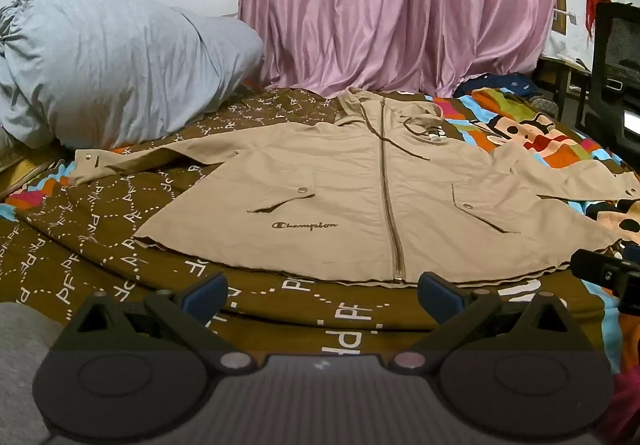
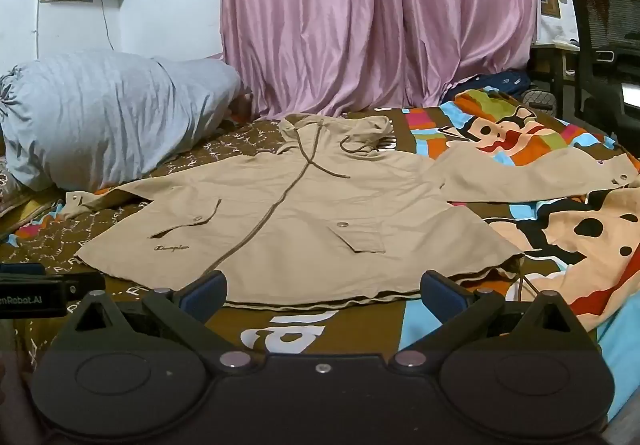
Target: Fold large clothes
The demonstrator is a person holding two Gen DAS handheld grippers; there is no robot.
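Note:
A tan hooded zip jacket [image 1: 352,189] [image 2: 296,229] lies flat and front-up on the bed, sleeves spread to both sides, hood toward the curtain. Its hem faces me. My left gripper [image 1: 322,295] hovers open just short of the hem near the zipper's end, nothing between its blue pads. My right gripper [image 2: 322,295] is also open and empty, over the hem on the jacket's right half. In the left wrist view, the right gripper's side [image 1: 608,273] shows at the right edge. Part of the left gripper [image 2: 36,289] shows at the left edge of the right wrist view.
A brown patterned bedspread [image 1: 100,229] with a colourful cartoon print [image 2: 580,237] covers the bed. A big grey bundle [image 1: 112,65] sits at the back left. Pink curtains [image 1: 400,5] hang behind. A black mesh chair [image 2: 608,37] and desk stand at the right.

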